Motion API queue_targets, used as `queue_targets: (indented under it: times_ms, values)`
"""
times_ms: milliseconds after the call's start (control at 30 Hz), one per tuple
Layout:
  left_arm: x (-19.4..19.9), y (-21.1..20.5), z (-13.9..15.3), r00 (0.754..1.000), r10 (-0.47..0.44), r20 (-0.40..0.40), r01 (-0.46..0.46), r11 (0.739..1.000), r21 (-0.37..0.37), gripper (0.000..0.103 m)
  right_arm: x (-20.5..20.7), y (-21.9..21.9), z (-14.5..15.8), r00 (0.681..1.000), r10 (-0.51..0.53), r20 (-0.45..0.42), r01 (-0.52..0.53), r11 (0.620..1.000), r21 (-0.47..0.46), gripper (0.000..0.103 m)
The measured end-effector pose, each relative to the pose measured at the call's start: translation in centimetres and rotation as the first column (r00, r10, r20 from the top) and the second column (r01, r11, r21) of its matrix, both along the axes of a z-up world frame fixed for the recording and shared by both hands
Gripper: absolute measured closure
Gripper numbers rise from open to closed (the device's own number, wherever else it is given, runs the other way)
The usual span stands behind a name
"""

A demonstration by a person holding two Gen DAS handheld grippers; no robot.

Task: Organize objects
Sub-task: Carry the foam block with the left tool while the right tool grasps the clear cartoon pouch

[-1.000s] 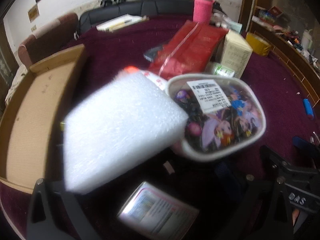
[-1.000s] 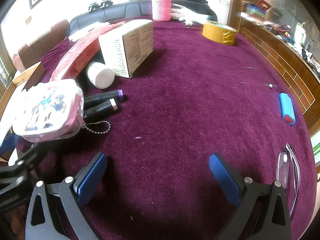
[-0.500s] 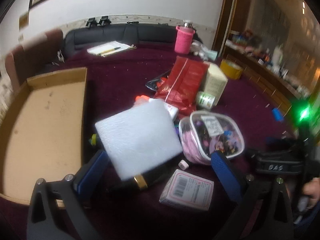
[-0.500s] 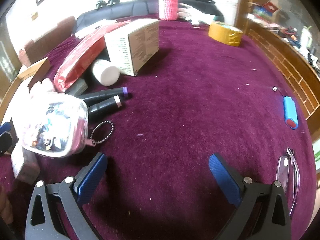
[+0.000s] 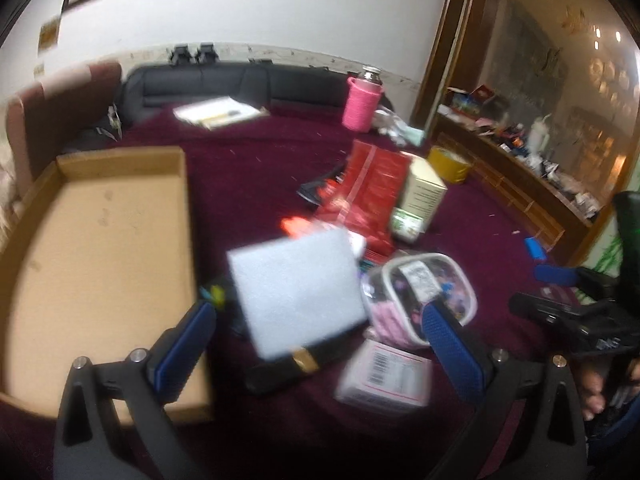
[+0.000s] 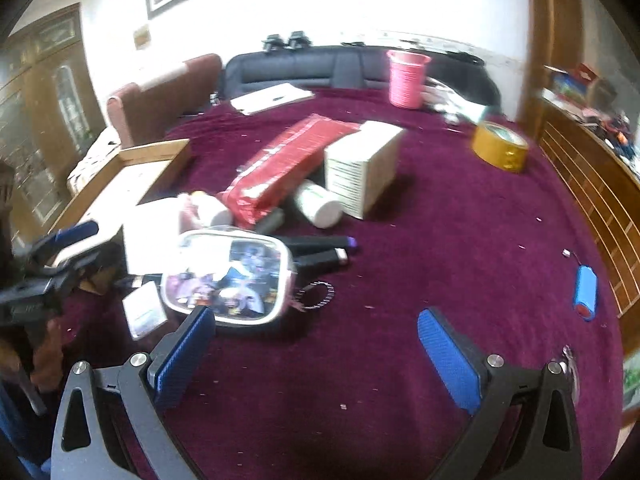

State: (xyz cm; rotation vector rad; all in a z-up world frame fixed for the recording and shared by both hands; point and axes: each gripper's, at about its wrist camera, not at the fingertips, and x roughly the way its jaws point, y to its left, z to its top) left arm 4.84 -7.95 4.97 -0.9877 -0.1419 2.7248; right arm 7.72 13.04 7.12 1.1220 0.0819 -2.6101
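Two grippers hung over a table (image 6: 440,208) covered in deep maroon pile cloth, each with its blue ribbed pads spread wide and nothing between them. The left gripper (image 5: 320,344) had a square slab of white foam (image 5: 296,292) just ahead of the gap between its jaws; the slab was soft-looking, flat and tilted, its corners turned so one edge ran from near-left to far-right. Under its near edge lay a black bar with a gold band (image 5: 296,360), its long axis running left to right across the gap. Beyond the right jaw sat a rounded, clear plastic pouch (image 5: 420,296) with a white rim, cartoon print and a barcode sticker, and nearer, just inside that jaw, a small pink-and-white carton (image 5: 384,376) lay flat. Left of the left jaw stood a shallow brown cardboard tray (image 5: 100,256), rectangular, its long side running away from the camera.

From the right gripper (image 6: 316,340), the same pouch (image 6: 228,280) lay ahead of the left jaw, a bead chain (image 6: 320,296) trailing from it toward the gap. Two dark markers (image 6: 320,250) lay side by side beyond it, their capped ends pointing right. Farther ahead, a glossy red foil packet (image 6: 288,164) stretched diagonally toward the far right, beside a cream cardboard box (image 6: 360,172) and a white round-capped bottle (image 6: 320,206) on its side. Off beyond the right jaw lay a blue cylinder (image 6: 585,292), well apart.
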Motion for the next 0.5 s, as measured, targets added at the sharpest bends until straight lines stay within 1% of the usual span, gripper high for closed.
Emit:
queue_targets:
  times_ms: [33, 67, 133, 200, 267, 467, 500]
  values:
    - [-0.2, -0.2, 0.3, 1.0, 0.019, 0.0, -0.019, 1.0, -0.024, 0.0, 0.0, 0.0, -0.1, 1.0, 0.003, 0.005, -0.003, 1.0, -0.013, 0.0]
    - [-0.8, -0.6, 0.5, 0.999, 0.027, 0.026, -0.026, 0.999, -0.027, 0.0, -0.1, 0.0, -0.3, 1.0, 0.005, 0.015, -0.005, 1.0, -0.031, 0.0]
    - [-1.7, -1.4, 0.4, 0.997, 0.029, 0.078, -0.031, 0.999, 0.028, 0.0, -0.5, 0.2, -0.9, 0.999, 0.005, 0.04, -0.003, 0.999, -0.053, 0.0]
    - [-2.6, -1.5, 0.0, 0.991, 0.057, 0.121, -0.062, 0.997, 0.037, 0.0, -0.6, 0.6, -1.2, 0.998, 0.001, 0.058, 0.003, 0.997, -0.079, 0.0]
    - [-3.2, -0.5, -0.3, 0.989, 0.076, 0.129, -0.077, 0.997, 0.002, 0.0, -0.5, 1.1, -1.3, 0.998, -0.004, 0.062, 0.011, 0.995, -0.098, 0.0]
    - [-4.8, 2.4, -2.0, 0.981, 0.101, 0.163, -0.083, 0.991, -0.109, 0.0, -0.2, 2.4, -1.0, 0.999, -0.031, 0.045, 0.036, 0.991, -0.126, 0.0]
    - [-4.9, 2.6, -2.1, 0.982, 0.104, 0.157, -0.086, 0.989, -0.118, 0.007, -0.2, 2.6, -1.1, 0.998, -0.032, 0.046, 0.038, 0.991, -0.13, 0.0]
